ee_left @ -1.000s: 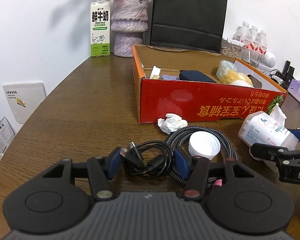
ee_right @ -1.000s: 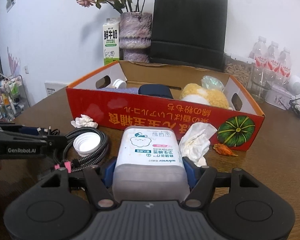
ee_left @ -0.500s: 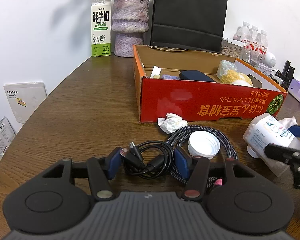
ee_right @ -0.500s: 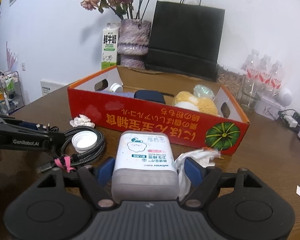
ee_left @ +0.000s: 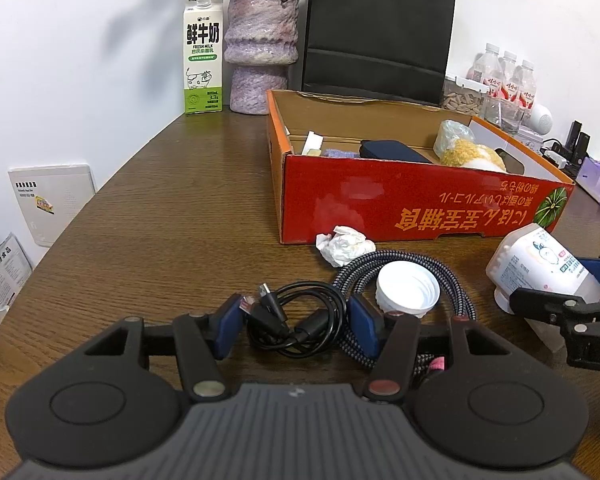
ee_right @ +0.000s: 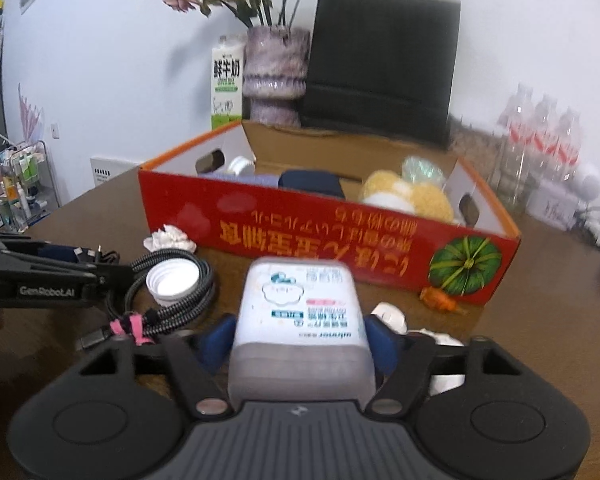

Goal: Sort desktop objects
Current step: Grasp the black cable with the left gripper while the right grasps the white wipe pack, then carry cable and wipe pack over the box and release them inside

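Desk [ee_left: 148, 216] dark brown woodgrain; box [ee_left: 380, 200] red with orange lettering, green pumpkin print; cable [ee_left: 296, 320] black; braided cord [ee_left: 452, 280] black-white weave, pink tie; cap [ee_left: 408, 290] white; carton [ee_left: 203, 54] white-green; vase [ee_left: 260, 48] mottled purple; tool pads [ee_left: 362, 320] blue

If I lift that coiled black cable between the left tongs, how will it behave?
The black cable is a loose, untied coil, so it will probably droop and partly unwind. Its free plug ends stick out and may dangle or snag the braided cable beside it. It looks thin, so probably light.
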